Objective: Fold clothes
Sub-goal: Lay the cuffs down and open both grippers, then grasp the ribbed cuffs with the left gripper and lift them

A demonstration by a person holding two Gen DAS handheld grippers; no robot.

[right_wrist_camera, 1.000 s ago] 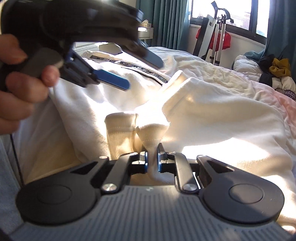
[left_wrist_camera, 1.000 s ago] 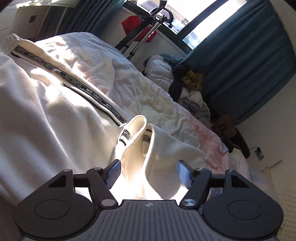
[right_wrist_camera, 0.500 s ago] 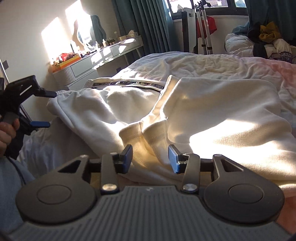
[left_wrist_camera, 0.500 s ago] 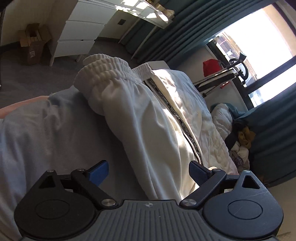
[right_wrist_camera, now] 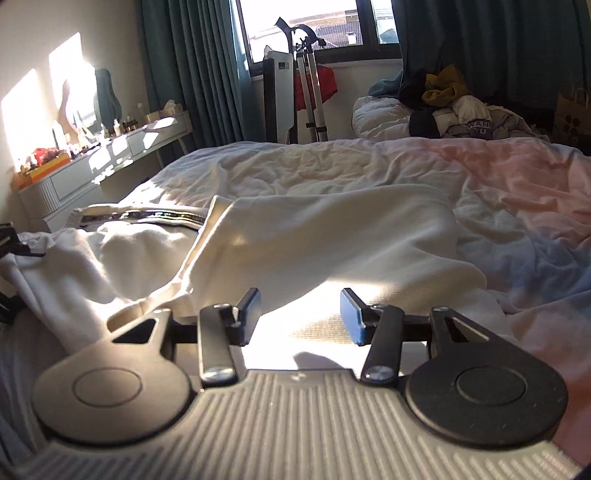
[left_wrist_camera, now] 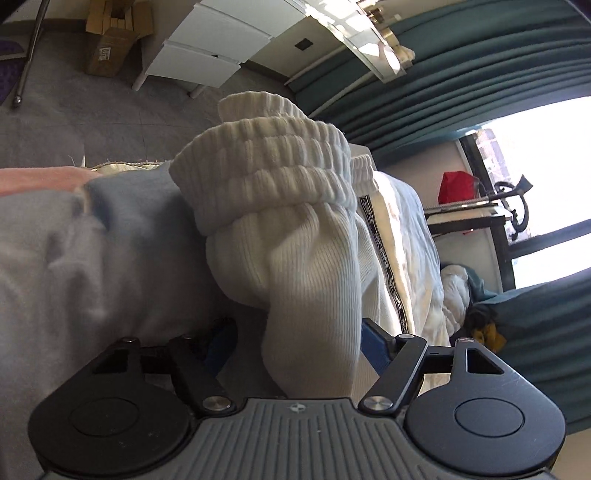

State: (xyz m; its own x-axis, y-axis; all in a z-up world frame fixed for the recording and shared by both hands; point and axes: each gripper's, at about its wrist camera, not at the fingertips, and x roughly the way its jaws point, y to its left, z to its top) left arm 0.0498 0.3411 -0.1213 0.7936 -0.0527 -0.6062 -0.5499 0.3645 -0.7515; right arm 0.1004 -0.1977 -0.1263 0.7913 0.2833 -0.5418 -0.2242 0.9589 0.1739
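The big bed (right_wrist_camera: 369, 173) held the white pants (right_wrist_camera: 314, 236), spread out. The left tongs (left_wrist_camera: 295, 343) were closing around a fold below the waistband (left_wrist_camera: 266, 162). The right tongs (right_wrist_camera: 300, 314) were opening, empty. A thin pinch could slip and spoil the fold.

Teal curtains (right_wrist_camera: 192, 66) flank a bright window (right_wrist_camera: 314, 26) (sun patches on the wall), white dresser (right_wrist_camera: 92, 166) left.

Harsh window (right_wrist_camera: 314, 26) glare, fisheye-warped edges
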